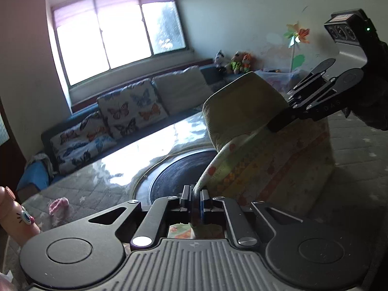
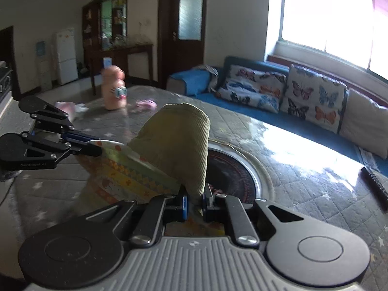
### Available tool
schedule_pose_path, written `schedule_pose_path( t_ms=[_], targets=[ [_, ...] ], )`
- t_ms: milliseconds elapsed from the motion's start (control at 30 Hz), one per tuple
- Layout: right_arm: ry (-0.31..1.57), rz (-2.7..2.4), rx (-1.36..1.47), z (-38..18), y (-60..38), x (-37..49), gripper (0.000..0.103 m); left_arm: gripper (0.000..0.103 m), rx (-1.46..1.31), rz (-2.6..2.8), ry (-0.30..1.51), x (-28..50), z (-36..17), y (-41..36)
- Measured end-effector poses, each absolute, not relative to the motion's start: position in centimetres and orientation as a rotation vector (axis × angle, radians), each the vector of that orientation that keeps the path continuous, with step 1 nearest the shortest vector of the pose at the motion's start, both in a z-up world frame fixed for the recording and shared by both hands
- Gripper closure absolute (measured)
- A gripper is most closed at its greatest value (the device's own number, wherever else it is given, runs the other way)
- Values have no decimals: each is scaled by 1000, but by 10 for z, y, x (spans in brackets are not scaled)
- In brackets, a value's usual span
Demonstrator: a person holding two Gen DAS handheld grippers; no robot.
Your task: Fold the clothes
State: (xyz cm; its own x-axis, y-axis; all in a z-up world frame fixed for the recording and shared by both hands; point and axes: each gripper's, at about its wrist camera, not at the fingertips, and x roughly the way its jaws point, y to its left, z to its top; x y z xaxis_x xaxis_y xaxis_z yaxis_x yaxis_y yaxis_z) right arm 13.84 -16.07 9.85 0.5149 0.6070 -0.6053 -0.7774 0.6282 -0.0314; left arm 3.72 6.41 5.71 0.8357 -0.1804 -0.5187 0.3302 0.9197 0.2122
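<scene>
Both tools clamp garment | left tool | right tool | lifted, apparently above table

Quilted grey table, pink bottle, possibly a remote

Both grippers pinch one garment above the quilted surface.

The right gripper clamps the green ribbed cuff; the left gripper grips the patterned cloth's edge. A peach bottle stands behind.
</scene>
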Motion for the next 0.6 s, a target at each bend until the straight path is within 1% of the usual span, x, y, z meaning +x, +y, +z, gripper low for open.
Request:
schedule_pose_path(
  t_ms=[100, 167, 200, 233, 267, 300, 433, 467, 533, 600],
  targets=[
    [633, 814, -325, 78, -147, 159, 91, 95, 283, -239, 563, 68, 43, 70],
    [642, 786, -317, 67, -142, 165, 81, 93, 269, -219, 598, 80, 30, 72],
    [644, 772, -313, 61, -141, 168, 81, 92, 269, -202, 612, 83, 24, 73],
    [642, 764, -307, 58, -143, 168, 78, 91, 268, -185, 627, 85, 17, 74],
    [634, 752, -296, 56, -146, 168, 71, 91, 260, -174, 634, 86, 15, 76],
    [628, 736, -283, 55, -150, 167, 67, 91, 252, -165, 639, 86, 12, 77],
    [631, 711, -225, 50, -164, 163, 66, 80, 237, -121, 641, 86, 9, 80],
    [637, 712, -208, 48, -168, 161, 62, 77, 237, -104, 638, 88, 10, 80],
    [650, 713, -175, 44, -176, 159, 57, 61, 238, -70, 632, 90, 12, 80],
    [678, 703, -145, 35, -182, 160, 56, 57, 226, -34, 632, 93, 14, 82]
  ],
)
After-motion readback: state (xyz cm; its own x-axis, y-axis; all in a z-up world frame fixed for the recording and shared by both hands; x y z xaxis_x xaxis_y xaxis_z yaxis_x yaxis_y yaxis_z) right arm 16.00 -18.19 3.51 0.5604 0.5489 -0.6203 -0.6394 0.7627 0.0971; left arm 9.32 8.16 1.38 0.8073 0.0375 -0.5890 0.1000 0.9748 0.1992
